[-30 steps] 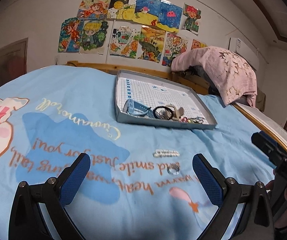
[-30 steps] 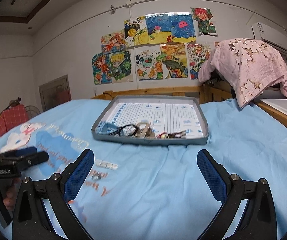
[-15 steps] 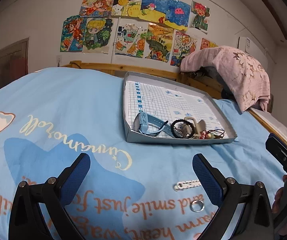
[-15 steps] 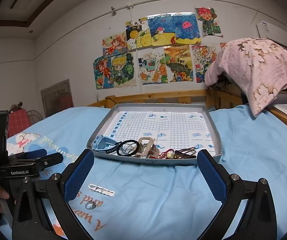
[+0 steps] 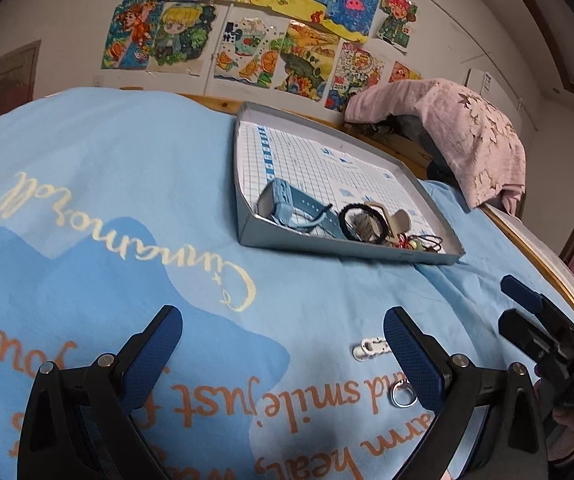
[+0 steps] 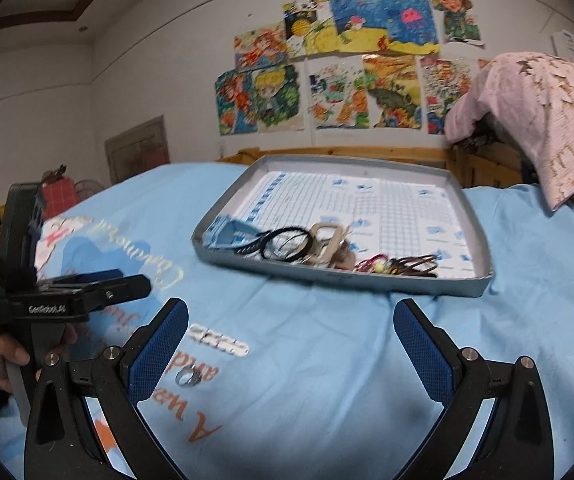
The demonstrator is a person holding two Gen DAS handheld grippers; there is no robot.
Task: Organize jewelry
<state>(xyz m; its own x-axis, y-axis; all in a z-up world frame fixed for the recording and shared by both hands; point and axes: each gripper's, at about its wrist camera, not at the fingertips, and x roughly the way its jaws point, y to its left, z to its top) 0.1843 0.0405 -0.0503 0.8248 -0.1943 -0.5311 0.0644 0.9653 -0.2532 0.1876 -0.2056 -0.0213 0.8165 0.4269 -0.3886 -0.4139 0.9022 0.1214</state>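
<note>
1. While both jaws stand wide apart with nothing between them, the left hand-held gripper (image 5: 283, 354) hovers over the bed (image 5: 87, 200).
2. Just inside its right finger lie a ring (image 5: 403, 395) and a white clip (image 5: 369, 349), the clip partly hidden.
3. Ahead sits the tray (image 5: 371, 250), holding a blue watch (image 5: 287, 206), black band (image 5: 361, 222) and beads.
4. Equally spread and empty, the right hand-held gripper (image 6: 291, 350) has ring and clip by its left finger.

We have carried both open devices forward: the left hand-held gripper (image 5: 283, 346) and right hand-held gripper (image 6: 291, 338) now sit nearer the tray (image 5: 329, 246), closing on the silver ring (image 5: 403, 394) and white clip (image 6: 219, 342).
</note>
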